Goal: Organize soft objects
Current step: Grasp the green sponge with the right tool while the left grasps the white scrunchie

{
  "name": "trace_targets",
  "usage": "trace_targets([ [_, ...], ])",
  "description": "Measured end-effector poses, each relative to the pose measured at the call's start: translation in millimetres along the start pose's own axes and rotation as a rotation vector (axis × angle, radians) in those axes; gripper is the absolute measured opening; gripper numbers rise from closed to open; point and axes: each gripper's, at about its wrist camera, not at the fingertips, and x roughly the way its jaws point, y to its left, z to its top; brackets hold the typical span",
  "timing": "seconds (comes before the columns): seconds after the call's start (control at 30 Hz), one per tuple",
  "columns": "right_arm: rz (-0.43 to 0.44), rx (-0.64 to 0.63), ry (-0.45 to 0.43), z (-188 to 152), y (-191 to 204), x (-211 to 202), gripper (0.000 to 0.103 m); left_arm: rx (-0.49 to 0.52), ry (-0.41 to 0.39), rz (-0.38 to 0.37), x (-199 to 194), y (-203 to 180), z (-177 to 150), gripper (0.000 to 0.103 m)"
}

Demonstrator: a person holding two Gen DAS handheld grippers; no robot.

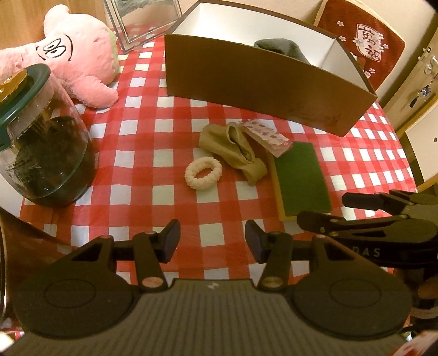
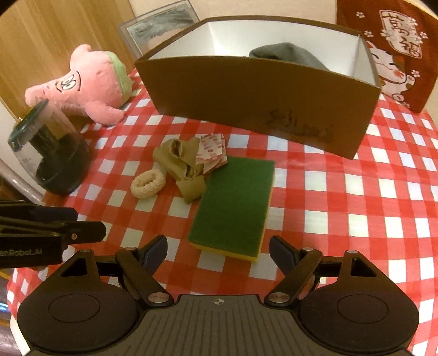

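Note:
A brown cardboard box [image 1: 262, 93] [image 2: 257, 101] stands at the back of the checked table with a grey cloth [image 1: 282, 49] [image 2: 287, 56] inside. In front of it lie beige socks [image 1: 235, 149] [image 2: 183, 164], a cream scrunchie [image 1: 203, 173] [image 2: 147, 184], a patterned packet [image 1: 267, 137] [image 2: 212, 152] and a green-and-yellow sponge [image 1: 301, 175] [image 2: 235, 205]. A pink plush toy [image 1: 79, 57] [image 2: 87, 82] lies at the back left. My left gripper [image 1: 212, 241] is open and empty, short of the scrunchie. My right gripper [image 2: 219, 252] is open and empty, just short of the sponge.
A glass jar with a green lid [image 1: 41, 142] [image 2: 49, 153] stands at the left. A clear picture frame [image 1: 142, 19] [image 2: 161, 27] leans behind the box. A red cat-print cushion [image 1: 361, 41] [image 2: 394, 49] is at the back right. The table edge curves at the right.

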Motion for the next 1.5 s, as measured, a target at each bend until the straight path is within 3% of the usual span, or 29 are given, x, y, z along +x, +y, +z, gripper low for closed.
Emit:
trace_targets([
  [0.53, -0.089, 0.018, 0.009, 16, -6, 44, 0.081, 0.025, -0.002, -0.004, 23, 8, 10, 0.049],
  [0.7, -0.058, -0.001, -0.001, 15, -15, 38, 0.072, 0.040, -0.003, -0.008, 31, 7, 16, 0.049],
  [0.87, -0.052, 0.031, 0.002, 12, -34, 28, 0.070, 0.066, -0.012, -0.002, 39, 4, 21, 0.053],
  [0.93, -0.120, 0.017, 0.000, 11, -40, 24, 0.070, 0.078, -0.020, 0.007, 41, 3, 23, 0.055],
  [1.03, -0.155, 0.047, -0.009, 7, -57, 15, 0.070, 0.104, -0.037, 0.018, 46, 3, 25, 0.056],
  [1.27, -0.152, 0.131, -0.009, 1, -91, 3, 0.070, 0.134, -0.039, 0.027, 64, 6, 30, 0.056],
  [1.5, -0.154, 0.145, -0.013, 0, -89, 5, 0.071, 0.155, -0.019, 0.036, 86, 4, 40, 0.056],
])
